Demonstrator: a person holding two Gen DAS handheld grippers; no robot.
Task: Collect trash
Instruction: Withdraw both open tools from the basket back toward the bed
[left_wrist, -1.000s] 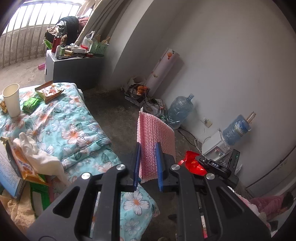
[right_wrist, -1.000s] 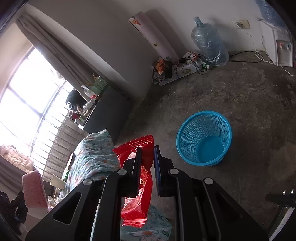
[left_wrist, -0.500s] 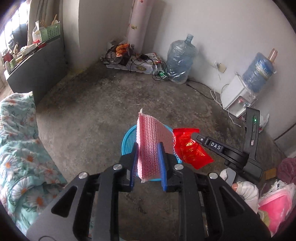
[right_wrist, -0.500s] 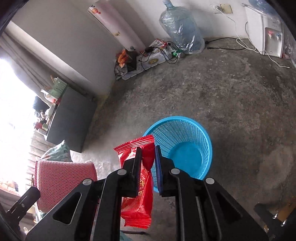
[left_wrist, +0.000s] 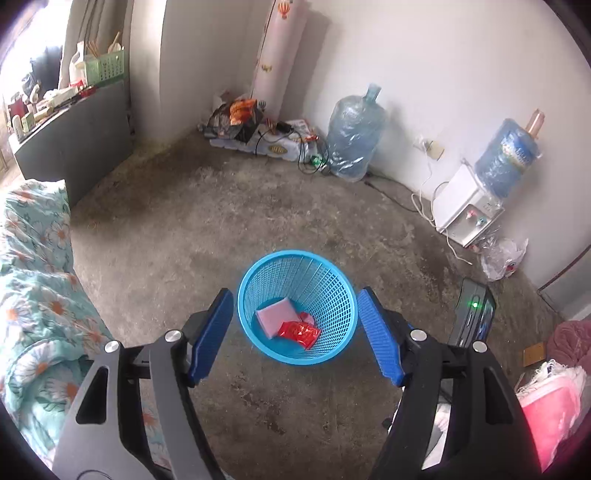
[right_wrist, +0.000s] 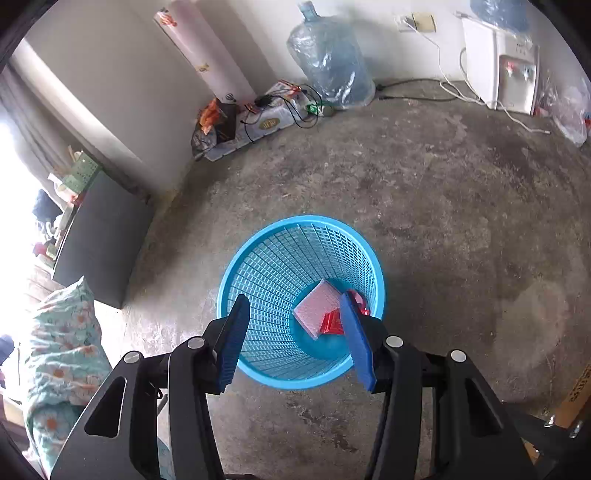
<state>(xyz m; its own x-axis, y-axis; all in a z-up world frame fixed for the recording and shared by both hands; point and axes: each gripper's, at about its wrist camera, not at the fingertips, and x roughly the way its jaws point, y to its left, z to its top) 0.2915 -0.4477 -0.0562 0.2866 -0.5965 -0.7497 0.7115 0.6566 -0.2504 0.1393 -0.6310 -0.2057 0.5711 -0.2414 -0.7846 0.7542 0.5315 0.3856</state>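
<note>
A blue mesh basket (left_wrist: 332, 291) stands on the concrete floor; it also shows in the right wrist view (right_wrist: 266, 273). Inside lie a pink cloth pad (left_wrist: 275, 317) and a red snack wrapper (left_wrist: 299, 332), also seen in the right wrist view as the pad (right_wrist: 317, 308) and the wrapper (right_wrist: 332, 321). My left gripper (left_wrist: 295, 332) is open and empty above the basket. My right gripper (right_wrist: 295, 339) is open and empty above the basket's near rim.
A floral quilt (left_wrist: 33, 295) lies at the left. A dark cabinet (left_wrist: 74, 136) stands by the wall. Water jugs (left_wrist: 351, 136), a white dispenser (left_wrist: 465, 210), cables and a power strip (left_wrist: 273, 144) line the far wall. Pink cloth (left_wrist: 550, 406) lies at the right.
Both grippers opened over the basket. The pink pad and the red wrapper dropped from them and now lie in the basket.
</note>
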